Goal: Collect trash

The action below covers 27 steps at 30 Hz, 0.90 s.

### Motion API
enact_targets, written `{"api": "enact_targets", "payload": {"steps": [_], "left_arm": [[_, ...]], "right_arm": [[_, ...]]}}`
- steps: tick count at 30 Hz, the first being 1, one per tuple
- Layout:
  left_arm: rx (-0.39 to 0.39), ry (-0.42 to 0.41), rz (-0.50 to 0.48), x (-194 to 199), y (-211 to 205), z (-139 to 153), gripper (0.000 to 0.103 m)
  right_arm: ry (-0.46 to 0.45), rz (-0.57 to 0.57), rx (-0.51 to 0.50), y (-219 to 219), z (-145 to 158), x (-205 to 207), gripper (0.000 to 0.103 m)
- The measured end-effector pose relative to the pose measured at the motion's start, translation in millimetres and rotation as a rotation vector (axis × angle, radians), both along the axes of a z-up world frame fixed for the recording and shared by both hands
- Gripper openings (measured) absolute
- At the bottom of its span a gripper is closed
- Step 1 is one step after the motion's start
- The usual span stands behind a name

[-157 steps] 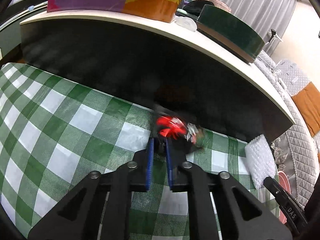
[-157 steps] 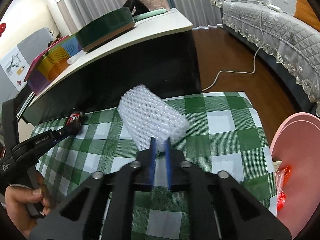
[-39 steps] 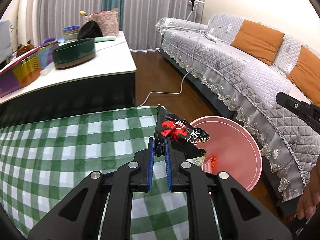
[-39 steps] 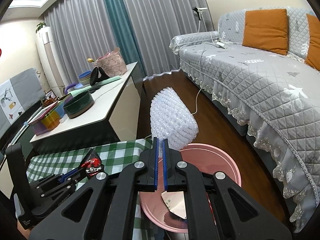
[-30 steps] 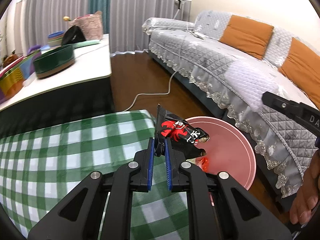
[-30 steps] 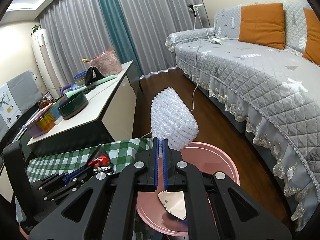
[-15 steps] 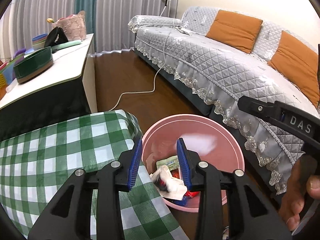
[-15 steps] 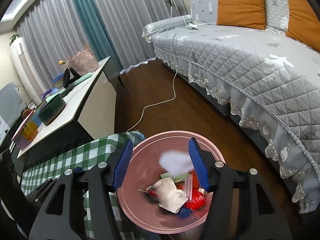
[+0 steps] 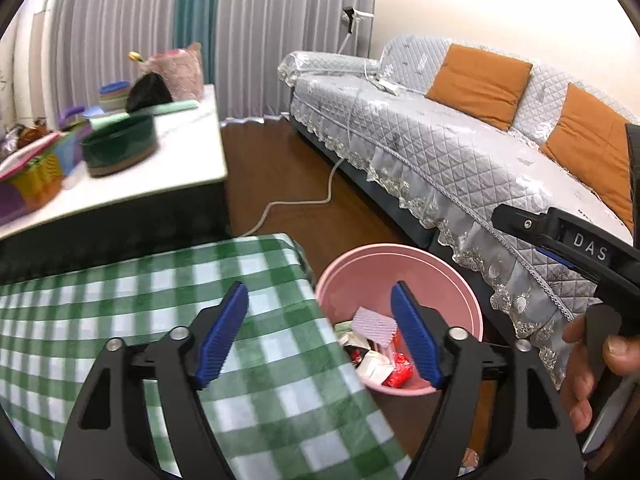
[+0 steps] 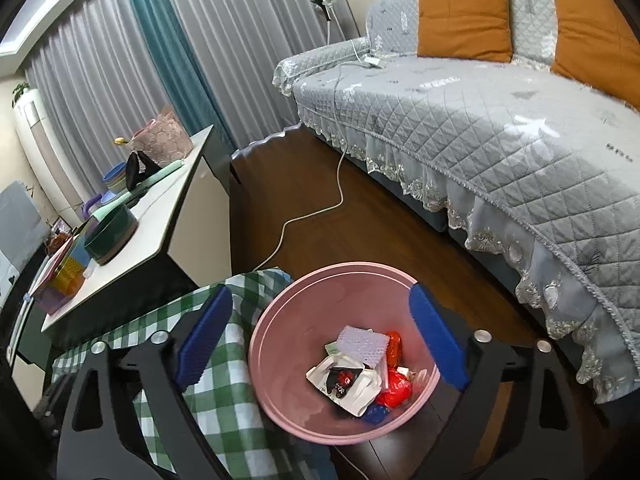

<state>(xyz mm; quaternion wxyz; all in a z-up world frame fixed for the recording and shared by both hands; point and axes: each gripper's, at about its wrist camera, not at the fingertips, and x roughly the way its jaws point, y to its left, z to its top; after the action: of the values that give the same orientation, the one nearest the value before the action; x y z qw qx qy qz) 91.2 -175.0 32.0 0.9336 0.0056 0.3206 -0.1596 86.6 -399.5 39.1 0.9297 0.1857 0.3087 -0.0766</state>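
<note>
Seen from the left wrist, the left gripper (image 9: 320,336) hangs with its blue pads spread wide and nothing between them, the jaws having just been opening, above the edge where the green checked tablecloth (image 9: 120,320) meets the pink bin (image 9: 460,280). Inside the bin lie the white bubble wrap (image 9: 374,326) and red wrappers (image 9: 398,374), while a hand (image 9: 592,364) grips the other tool (lettered DAS) to the bin's right, in front of the grey sofa (image 9: 460,152). Seen from the right wrist, the right gripper (image 10: 322,340) is likewise splayed wide and empty, its jaws also just opened, directly over the bin. The bubble wrap (image 10: 362,346) rests on top of the heap, and beside it, lower in the bin, lies the black-and-red snack wrapper (image 10: 340,380).
</note>
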Motion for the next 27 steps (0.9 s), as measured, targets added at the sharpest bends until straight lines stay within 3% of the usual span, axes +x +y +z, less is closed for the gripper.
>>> {"api": "enact_targets", "payload": {"steps": [6, 13, 20, 24, 27], "left_arm": [[-0.020, -0.017, 0.038, -33.9, 38.7, 27.2, 0.082], [-0.049, -0.032, 0.108, -75.4, 79.0, 44.7, 0.085], [-0.016, -0.047, 0.185, -118.6, 103.0, 40.4, 0.085], [-0.059, -0.028, 0.268, -138.9, 120.3, 26.3, 0.085], [-0.092, 0.004, 0.270, -144.9, 125.9, 9.4, 0.085]], "right_arm": [[-0.032, -0.039, -0.005, 12.2, 35.6, -26.3, 0.098], [-0.045, 0.032, -0.110, 43.6, 62.1, -75.3, 0.098], [-0.036, 0.071, -0.165, 71.6, 60.4, -121.4, 0.098], [-0.064, 0.121, -0.232, 97.1, 49.9, -142.4, 0.098], [-0.068, 0.162, -0.293, 116.2, 34.8, -149.6, 0.098]]}}
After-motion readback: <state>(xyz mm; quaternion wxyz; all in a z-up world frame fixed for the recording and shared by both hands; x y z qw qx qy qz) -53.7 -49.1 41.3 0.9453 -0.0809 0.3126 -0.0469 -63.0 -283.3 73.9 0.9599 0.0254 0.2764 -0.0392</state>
